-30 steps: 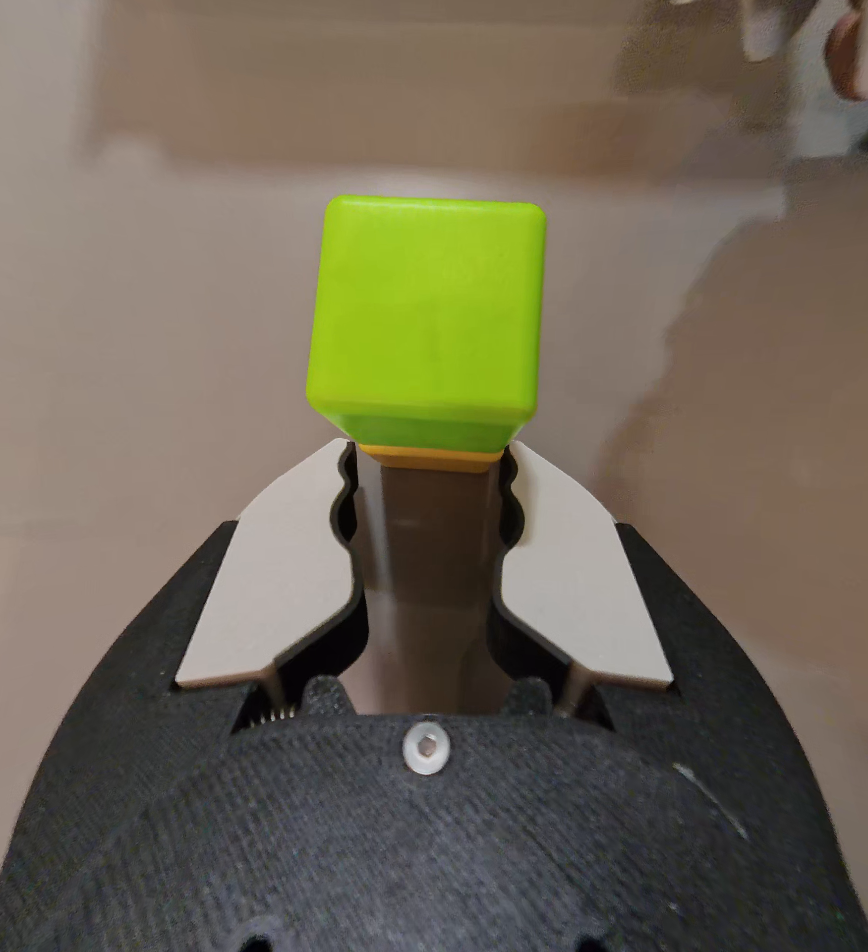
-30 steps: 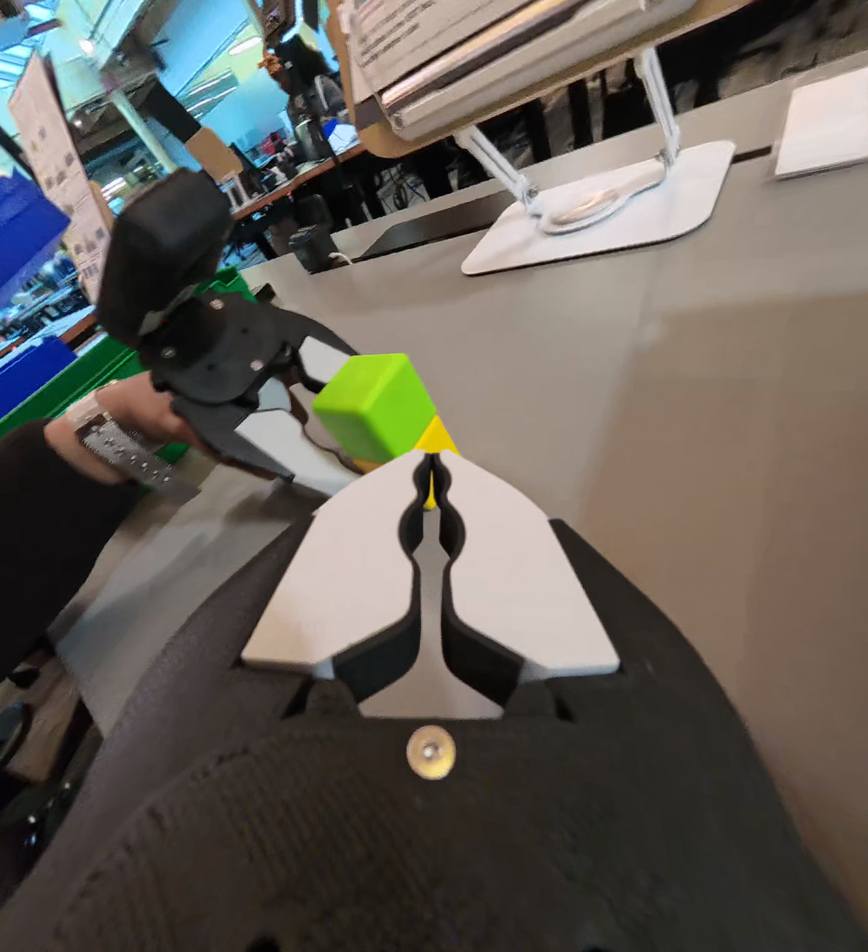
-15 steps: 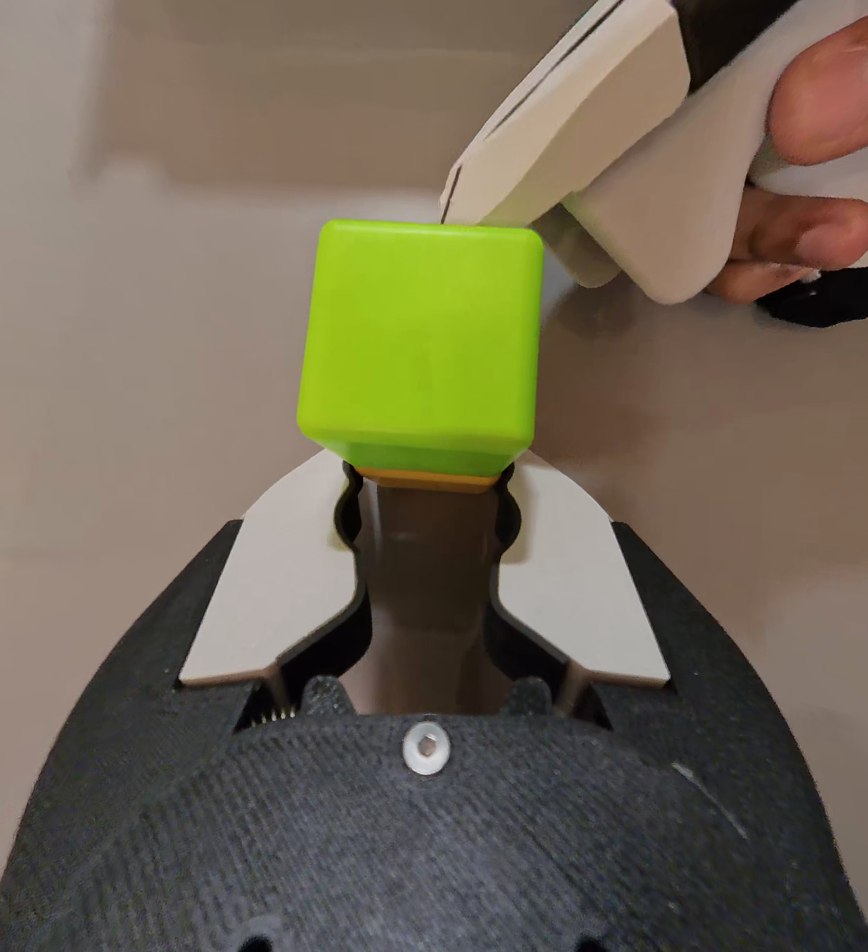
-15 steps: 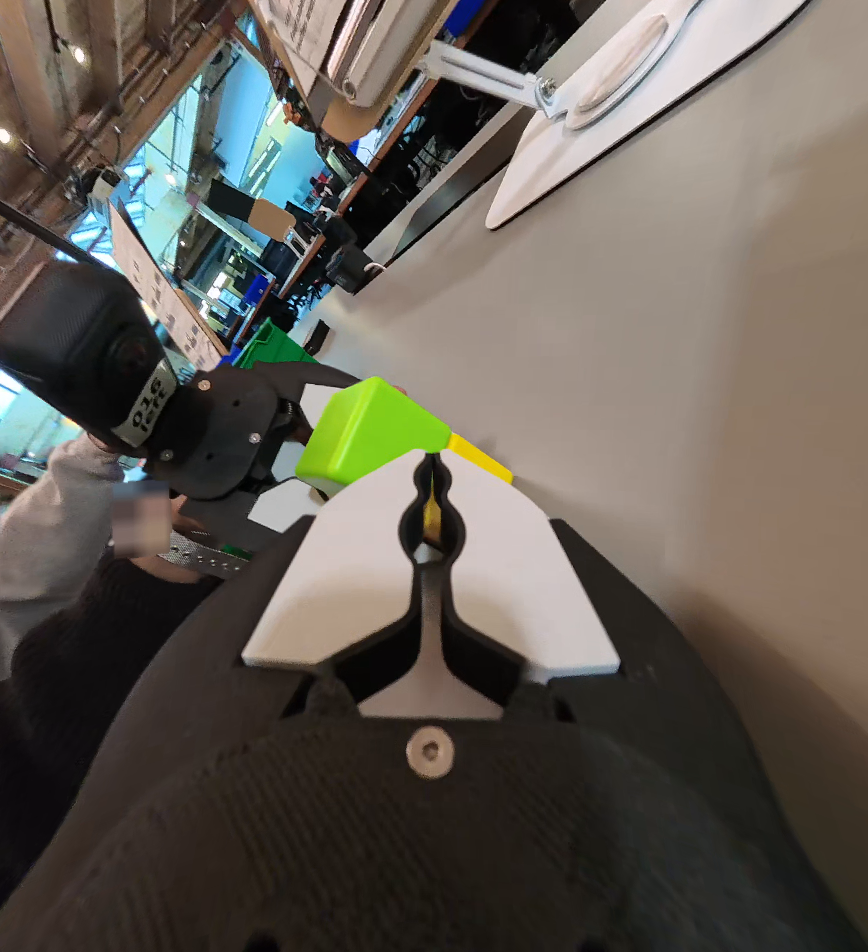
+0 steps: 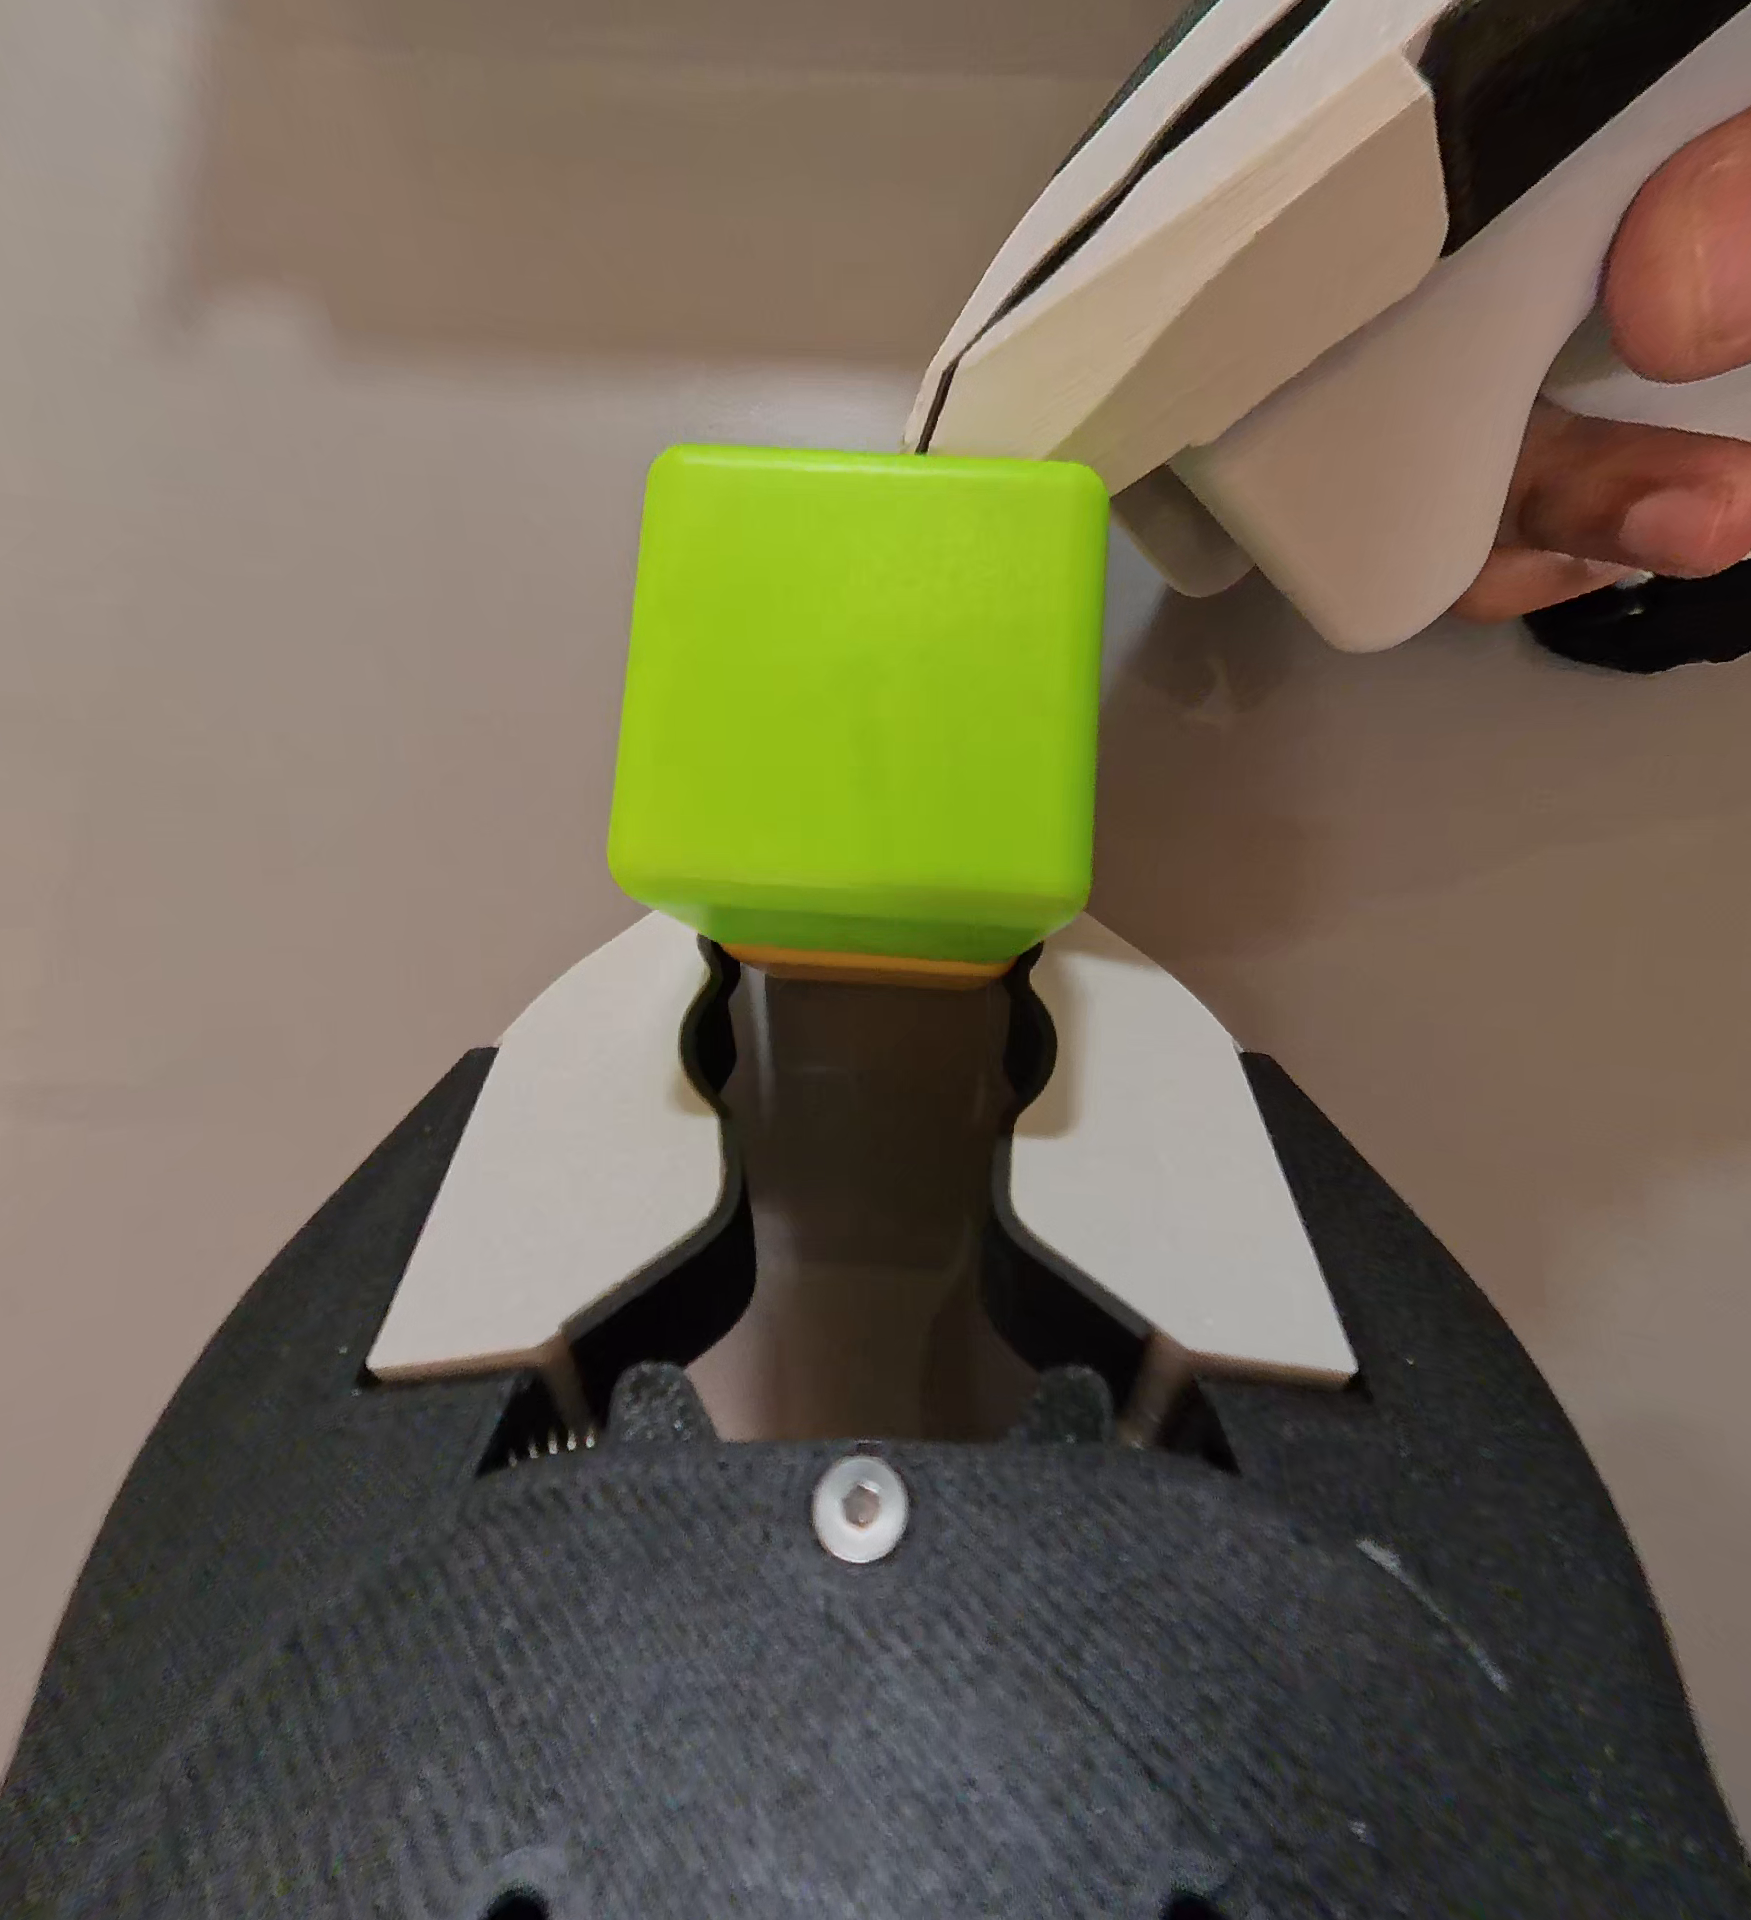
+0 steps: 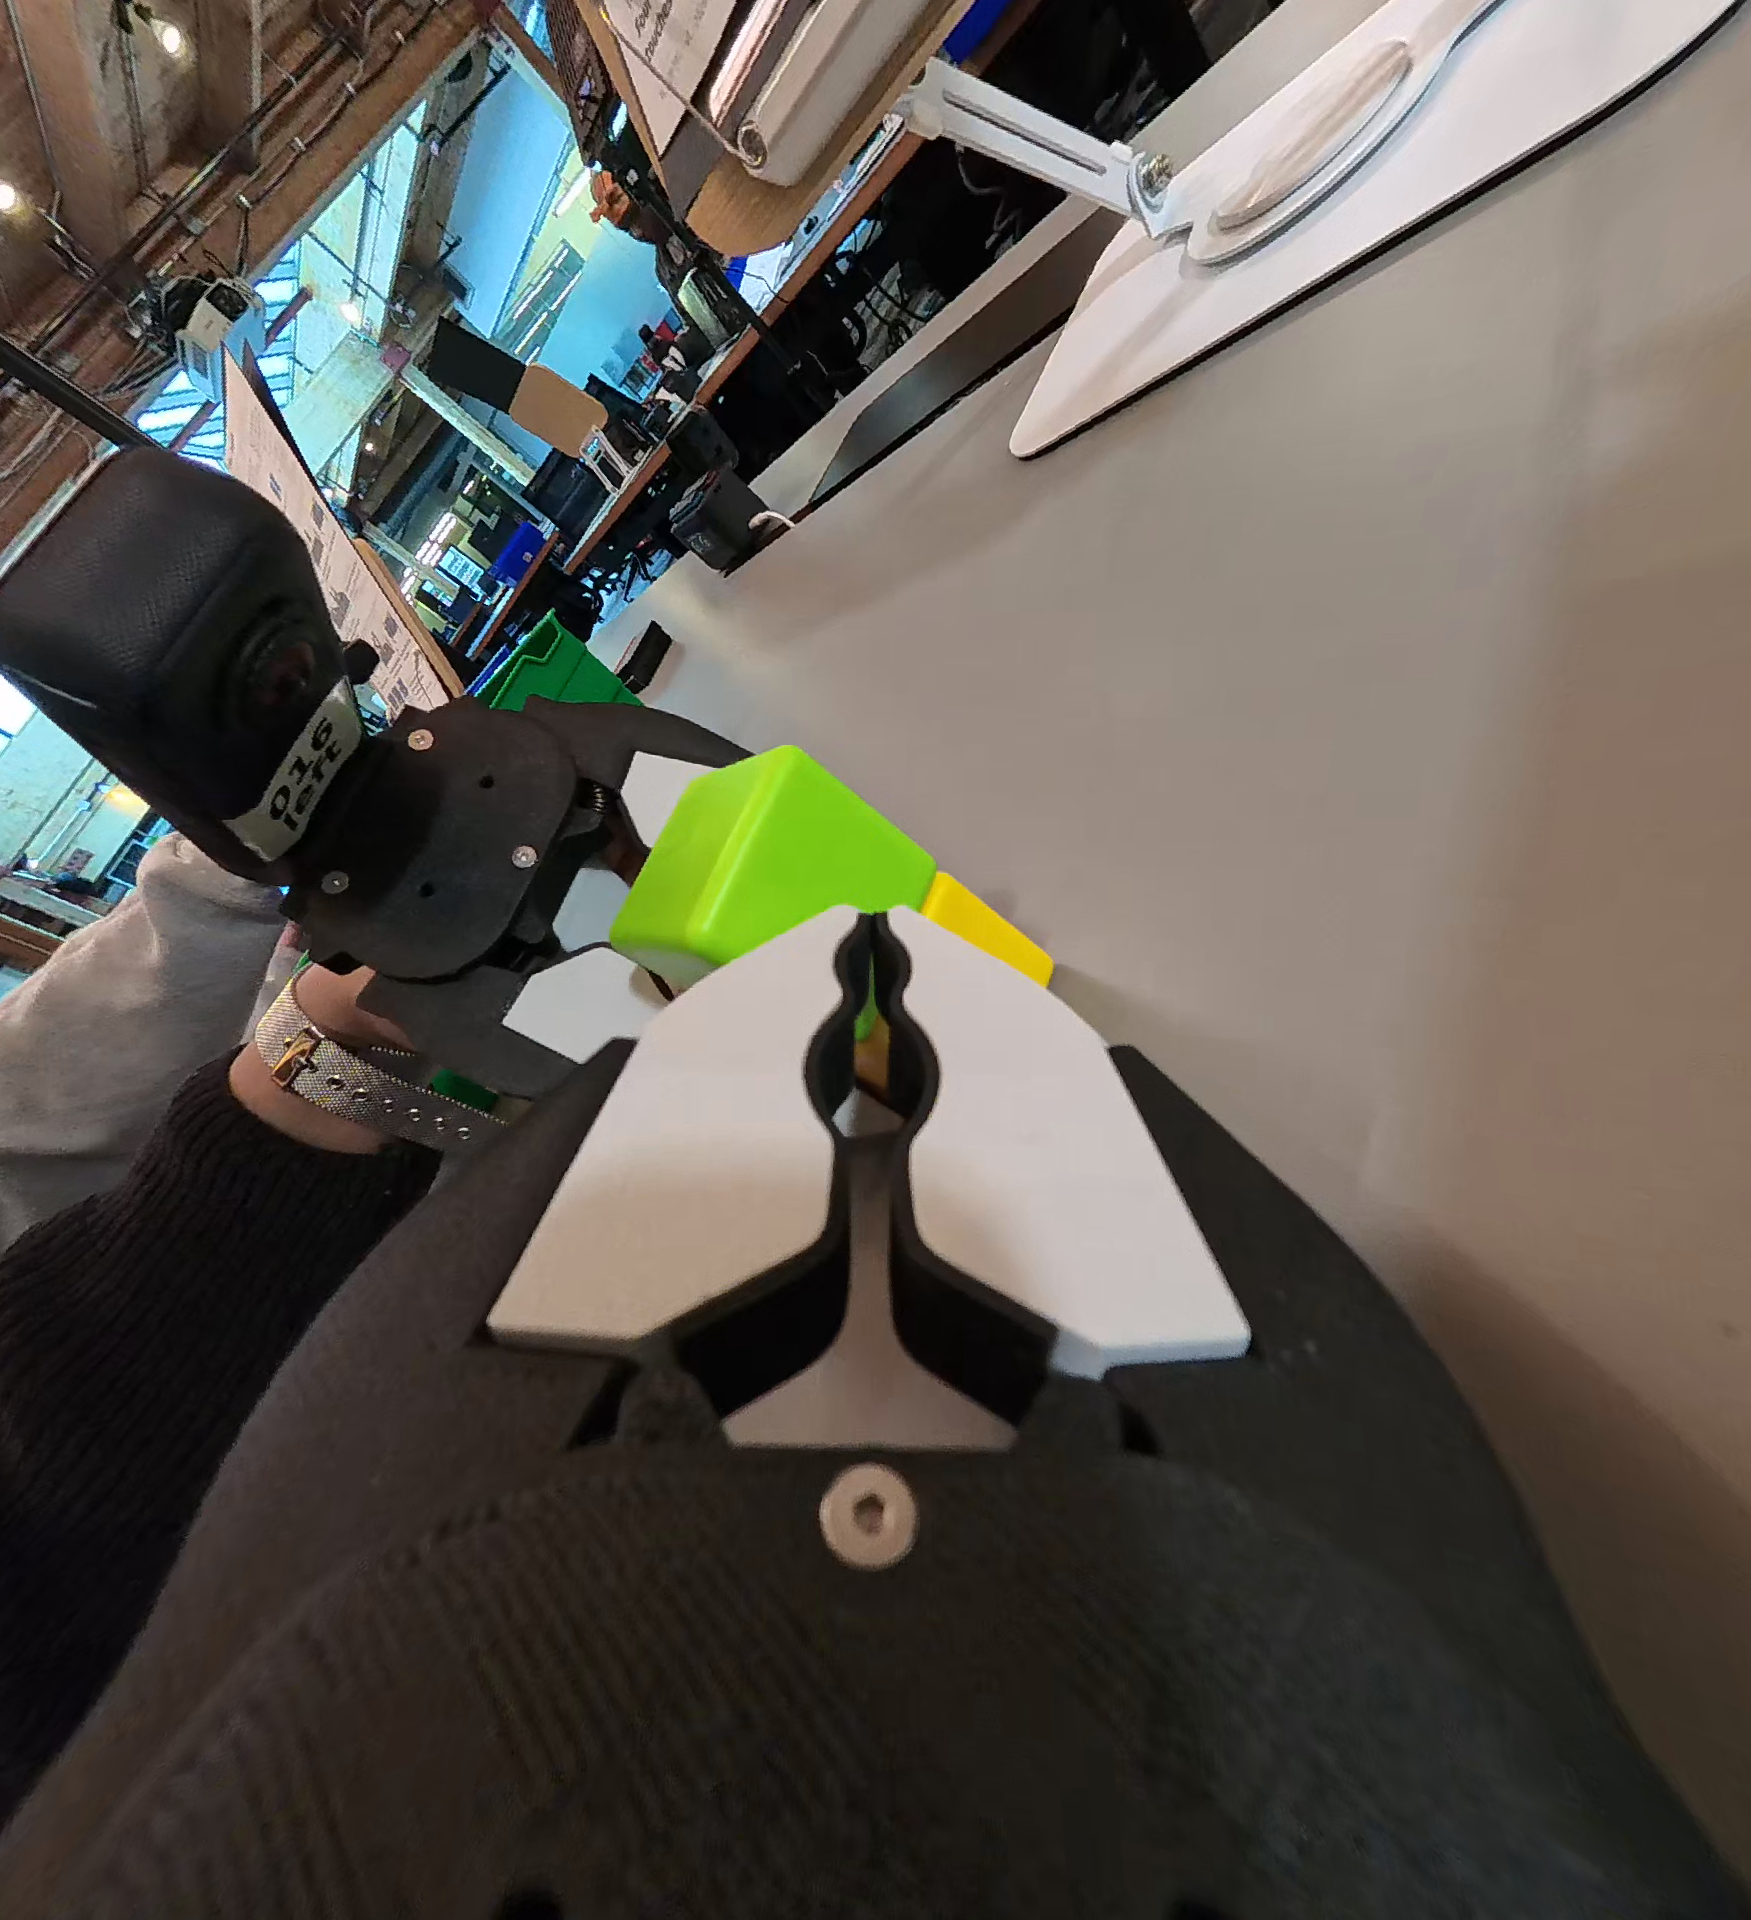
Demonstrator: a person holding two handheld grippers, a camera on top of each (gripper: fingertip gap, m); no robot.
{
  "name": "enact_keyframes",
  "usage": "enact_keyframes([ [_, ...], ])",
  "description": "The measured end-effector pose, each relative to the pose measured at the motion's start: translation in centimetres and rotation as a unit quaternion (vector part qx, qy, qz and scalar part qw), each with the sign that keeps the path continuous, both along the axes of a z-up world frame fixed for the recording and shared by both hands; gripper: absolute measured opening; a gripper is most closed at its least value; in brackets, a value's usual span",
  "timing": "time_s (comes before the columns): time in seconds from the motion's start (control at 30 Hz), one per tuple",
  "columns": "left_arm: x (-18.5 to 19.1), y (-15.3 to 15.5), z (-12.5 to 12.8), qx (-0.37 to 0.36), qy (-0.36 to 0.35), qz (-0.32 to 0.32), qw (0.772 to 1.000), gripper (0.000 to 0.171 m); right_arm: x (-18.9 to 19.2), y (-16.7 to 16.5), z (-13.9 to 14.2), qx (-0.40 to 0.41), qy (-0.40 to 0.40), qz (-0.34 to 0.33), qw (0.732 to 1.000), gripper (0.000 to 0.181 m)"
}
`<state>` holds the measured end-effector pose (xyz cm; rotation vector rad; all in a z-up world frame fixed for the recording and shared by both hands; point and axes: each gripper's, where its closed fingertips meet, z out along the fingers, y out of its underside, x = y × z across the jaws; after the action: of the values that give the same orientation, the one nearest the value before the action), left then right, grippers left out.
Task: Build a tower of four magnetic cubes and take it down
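Observation:
A lime green cube (image 5: pixel 860 686) sits on a yellow block (image 5: pixel 866 971) on the beige table (image 5: pixel 227 727). My left gripper (image 5: pixel 866 961) is open. Its fingers stand apart on either side of the yellow block's near edge, and the green cube hides their tips. My right gripper (image 6: pixel 873 920) is shut and empty. Its tips rest against the green cube (image 6: pixel 767 862) where it meets the yellow block (image 6: pixel 985 935). In the left wrist view the right gripper (image 5: pixel 938 436) comes in from the upper right and touches the cube's far top edge. The left gripper (image 6: pixel 613 888) also shows in the right wrist view.
A person's hand (image 5: pixel 1681 312) holds the right gripper. A dark sleeve and a metal watch band (image 6: pixel 372 1081) are behind the left gripper. A white stand base (image 6: pixel 1370 229) lies far across the table (image 6: pixel 1370 831). A green bin (image 6: pixel 549 665) sits at the table's far edge. The grippers' ends are close to 6 cm from one another.
The right gripper came in from the upper right, rolled over, and its shut tips reached the green cube's far edge. The left gripper shifted only slightly around the stack.

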<state>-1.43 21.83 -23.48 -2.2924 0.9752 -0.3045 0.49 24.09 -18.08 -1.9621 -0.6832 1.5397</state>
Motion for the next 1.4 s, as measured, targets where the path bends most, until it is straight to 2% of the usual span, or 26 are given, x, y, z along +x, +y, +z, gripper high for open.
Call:
enact_keyframes([
  [0.83, 0.2, -0.8, -0.4, -0.016, 0.017, -0.017, 1.000, 0.051, 0.9, 0.2, -0.2, 0.018, -0.020, 0.005, 1.000, 0.001],
  [1.1, 0.2, -1.0, 0.0, -0.029, -0.005, -0.001, 1.000, 0.056, 1.1, 0.1, 0.0, 0.025, -0.016, 0.011, 1.000, 0.009],
  [1.27, -1.4, -1.7, 1.1, -0.037, 0.007, 0.014, 0.999, 0.058, 1.3, 0.0, 0.2, 0.035, -0.015, 0.020, 0.999, 0.016],
  [1.33, -2.7, -2.3, 3.0, -0.034, 0.002, 0.028, 0.999, 0.058, 1.5, 0.0, 0.3, 0.045, -0.018, 0.024, 0.999, 0.019],
  [1.4, -4.0, -2.8, 6.2, -0.012, -0.025, 0.045, 0.999, 0.059, 1.6, 0.1, 0.4, 0.057, -0.022, 0.027, 0.998, 0.021],
])
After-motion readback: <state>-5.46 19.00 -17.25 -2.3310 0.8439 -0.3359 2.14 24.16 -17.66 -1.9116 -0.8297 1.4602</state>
